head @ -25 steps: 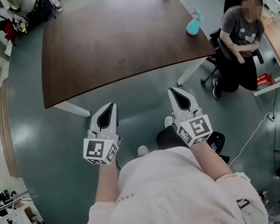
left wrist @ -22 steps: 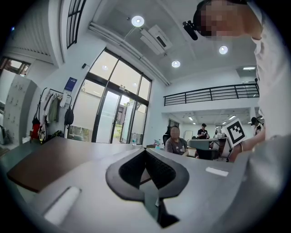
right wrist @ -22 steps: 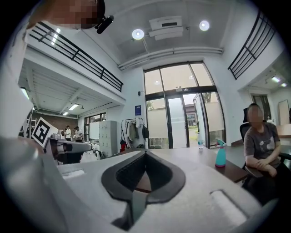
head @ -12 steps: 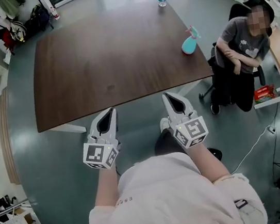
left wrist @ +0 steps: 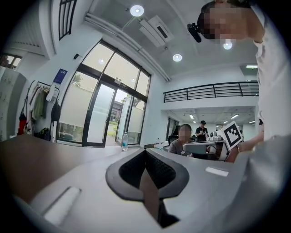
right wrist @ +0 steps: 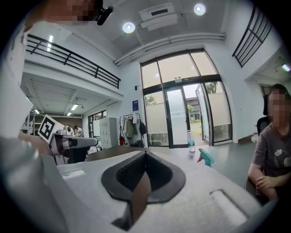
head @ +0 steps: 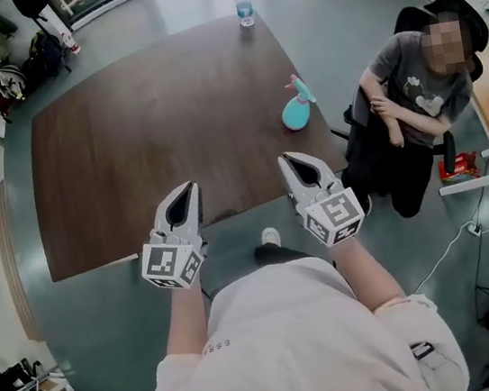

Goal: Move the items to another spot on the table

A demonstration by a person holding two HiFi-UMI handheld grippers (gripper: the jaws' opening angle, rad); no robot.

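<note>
Head view: a brown table [head: 110, 146] fills the middle of the floor. A teal spray bottle [head: 296, 111] stands near the table's right edge. A water bottle [head: 243, 5] stands at the table's far edge, well apart from the spray bottle. The left gripper [head: 191, 189] and right gripper [head: 290, 158] are held side by side over the table's near edge, pointing across it. Each has its jaws pressed together, with nothing between them. A person [head: 411, 92] sits on a chair just off the table's right side.
</note>
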